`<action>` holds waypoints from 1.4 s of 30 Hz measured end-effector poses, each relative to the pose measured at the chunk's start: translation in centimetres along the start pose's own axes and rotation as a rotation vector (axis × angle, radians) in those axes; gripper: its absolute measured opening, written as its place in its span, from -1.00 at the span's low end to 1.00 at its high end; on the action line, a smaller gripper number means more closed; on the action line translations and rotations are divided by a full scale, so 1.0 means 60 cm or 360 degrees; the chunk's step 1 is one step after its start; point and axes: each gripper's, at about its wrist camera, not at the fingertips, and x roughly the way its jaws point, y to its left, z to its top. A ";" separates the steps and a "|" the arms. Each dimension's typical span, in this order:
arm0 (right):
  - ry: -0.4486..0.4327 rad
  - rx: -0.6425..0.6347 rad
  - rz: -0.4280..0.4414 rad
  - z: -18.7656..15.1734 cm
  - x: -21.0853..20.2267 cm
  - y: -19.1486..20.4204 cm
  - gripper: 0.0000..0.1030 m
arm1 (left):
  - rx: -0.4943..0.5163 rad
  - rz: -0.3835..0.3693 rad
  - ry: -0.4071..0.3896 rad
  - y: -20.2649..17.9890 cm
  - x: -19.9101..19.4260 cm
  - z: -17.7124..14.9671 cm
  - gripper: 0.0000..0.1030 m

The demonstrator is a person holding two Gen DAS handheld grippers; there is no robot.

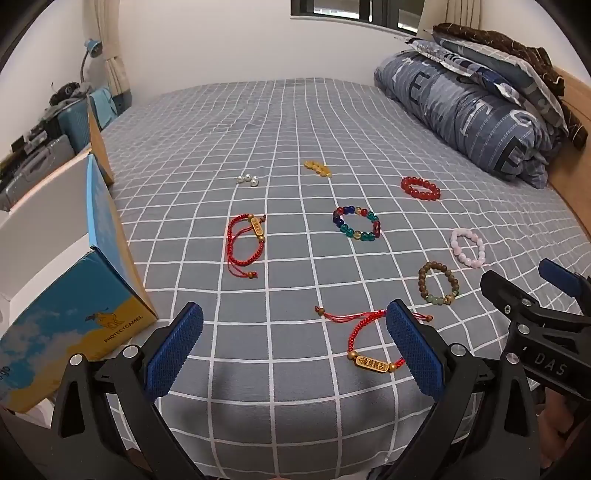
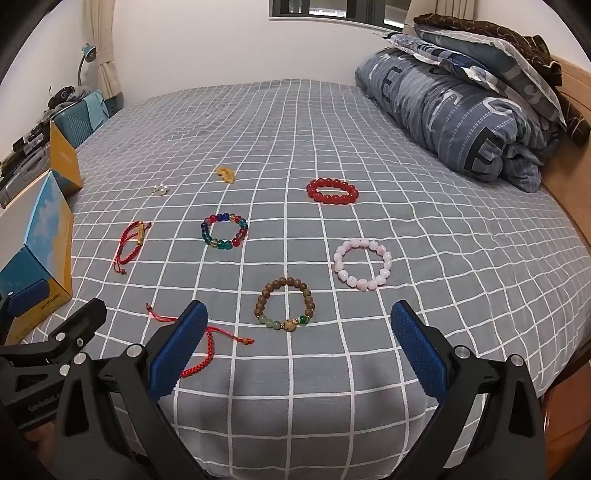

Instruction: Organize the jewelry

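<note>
The box (image 1: 85,325) at eight o'clock in the left wrist view reads "PROTECTCAMEL"; the right gripper (image 1: 550,295) at four o'clock bears "DAS".

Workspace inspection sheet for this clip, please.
Surface: bed sheet, grey with white grid.
Job's things: red bead bracelet, multicolour bracelet, pink bracelet, wooden bracelet, two red cord bracelets, pearls, amber beads, all lying apart.
Clutter: open box at the left edge.
Grippers: left tongs open; right tongs open; neither holding anything.
Cables: nothing seen.
Surroundings: folded duvet, suitcases, window.
</note>
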 end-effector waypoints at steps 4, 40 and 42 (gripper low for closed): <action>-0.0001 0.0001 0.0003 -0.001 0.001 0.000 0.86 | 0.0009 0.0009 -0.0006 -0.003 0.001 -0.001 0.89; 0.0000 0.0002 0.0014 -0.003 0.004 0.003 0.85 | -0.0003 0.0036 -0.0009 0.007 0.002 0.001 0.89; -0.0002 0.0001 0.0012 -0.002 0.004 0.002 0.86 | -0.0004 0.0034 -0.0009 0.008 0.002 0.000 0.89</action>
